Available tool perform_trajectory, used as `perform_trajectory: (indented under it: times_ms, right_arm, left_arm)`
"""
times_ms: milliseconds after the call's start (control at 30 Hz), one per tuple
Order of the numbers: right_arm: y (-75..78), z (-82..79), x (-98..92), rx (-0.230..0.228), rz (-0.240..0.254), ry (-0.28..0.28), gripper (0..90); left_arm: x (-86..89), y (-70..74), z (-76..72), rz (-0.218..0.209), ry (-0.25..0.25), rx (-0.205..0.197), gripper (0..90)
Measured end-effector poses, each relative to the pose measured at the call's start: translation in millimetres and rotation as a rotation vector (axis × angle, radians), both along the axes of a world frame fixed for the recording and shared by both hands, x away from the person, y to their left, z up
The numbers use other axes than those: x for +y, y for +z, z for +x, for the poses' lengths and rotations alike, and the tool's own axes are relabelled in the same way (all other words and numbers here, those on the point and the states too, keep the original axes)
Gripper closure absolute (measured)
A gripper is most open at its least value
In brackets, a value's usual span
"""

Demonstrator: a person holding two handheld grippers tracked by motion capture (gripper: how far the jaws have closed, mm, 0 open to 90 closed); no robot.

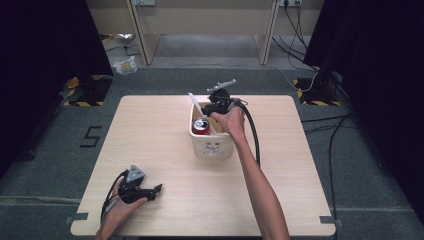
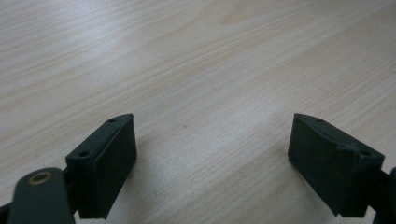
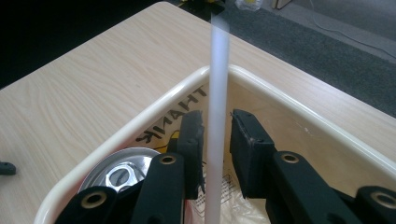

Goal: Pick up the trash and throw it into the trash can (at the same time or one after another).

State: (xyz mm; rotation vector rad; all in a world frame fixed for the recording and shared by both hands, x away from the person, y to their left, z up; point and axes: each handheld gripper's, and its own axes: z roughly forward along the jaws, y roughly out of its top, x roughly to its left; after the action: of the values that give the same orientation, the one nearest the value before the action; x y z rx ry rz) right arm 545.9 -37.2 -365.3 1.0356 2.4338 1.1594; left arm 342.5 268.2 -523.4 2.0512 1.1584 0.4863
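A cream basket [image 1: 215, 150] stands at the middle of the wooden table [image 1: 150, 130], with a red drink can [image 1: 201, 126] upright in its left part. My right gripper [image 1: 207, 107] reaches into the basket's far end, shut on a thin white strip [image 1: 192, 98] that sticks up and out past the rim. In the right gripper view the strip [image 3: 218, 70] runs straight up between the two pads, above the can's silver top [image 3: 122, 172] and the basket rim [image 3: 280, 95]. My left gripper [image 1: 157, 190] rests near the table's front left, open over bare wood [image 2: 212, 140].
A bag printed with "THANK" [image 3: 173, 121] lines the basket's inside. Beyond the table lie grey carpet, cables [image 1: 320, 125] at the right, desk legs [image 1: 142, 45] at the back and a crumpled bag [image 1: 125, 65] on the floor.
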Motion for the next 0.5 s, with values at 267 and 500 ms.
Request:
perform_trajectory:
  times_ms: [267,500]
  right_arm:
    - [5.0,-3.1,-6.9,-0.011,0.015,-0.012,69.1]
    - [13.6,-8.3,-16.3,-0.039,0.027,-0.025,58.3]
  left_arm:
    - [0.0,0.1,0.0,0.0,-0.001,0.001,14.7]
    - [0.0,0.1,0.0,0.001,-0.001,0.001,14.7]
